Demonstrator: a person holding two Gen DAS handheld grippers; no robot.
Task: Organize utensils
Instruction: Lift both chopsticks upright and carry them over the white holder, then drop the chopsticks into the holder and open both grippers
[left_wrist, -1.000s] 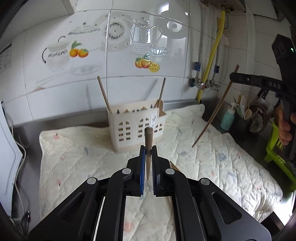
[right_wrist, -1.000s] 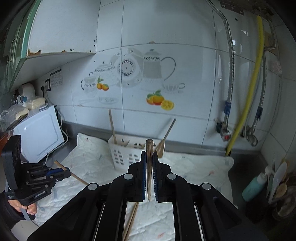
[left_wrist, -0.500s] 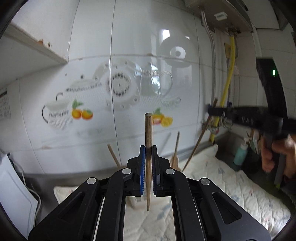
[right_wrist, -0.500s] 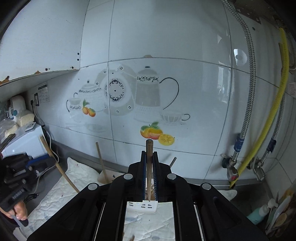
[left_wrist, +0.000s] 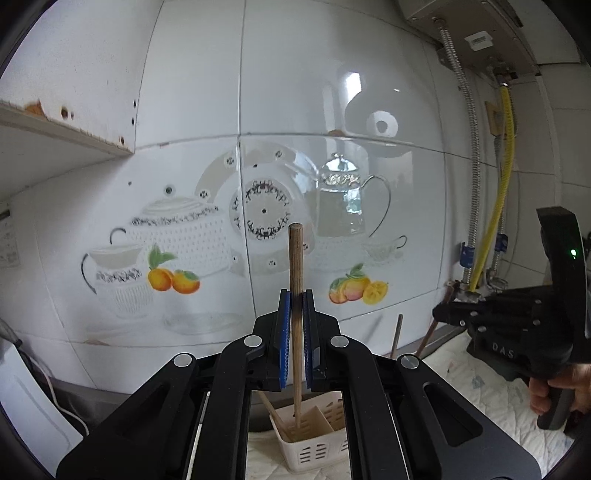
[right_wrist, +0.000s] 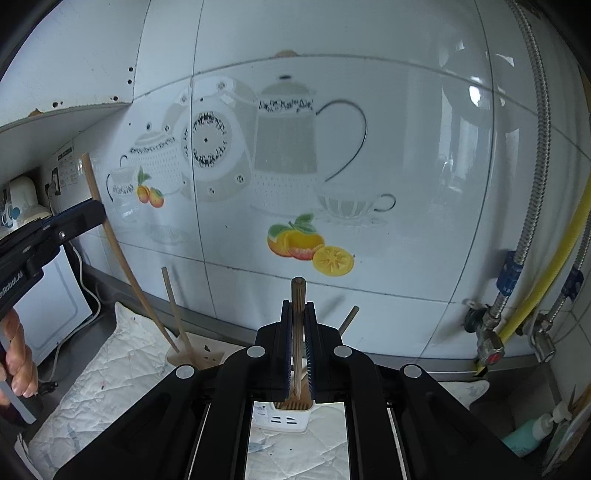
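Chopstick (left_wrist: 295, 291) tip above holder (left_wrist: 314, 443) rim

Hidden and cut-off parts around the utensil holder

The left hand-held gripper (left_wrist: 294, 321) covers most of the white utensil holder (left_wrist: 314, 448), so the held chopstick (left_wrist: 295, 295) cannot be placed in or above a compartment. In the right wrist view the holder's (right_wrist: 282, 415) middle is hidden too, and the teal bottle (right_wrist: 524, 437) is cut off.
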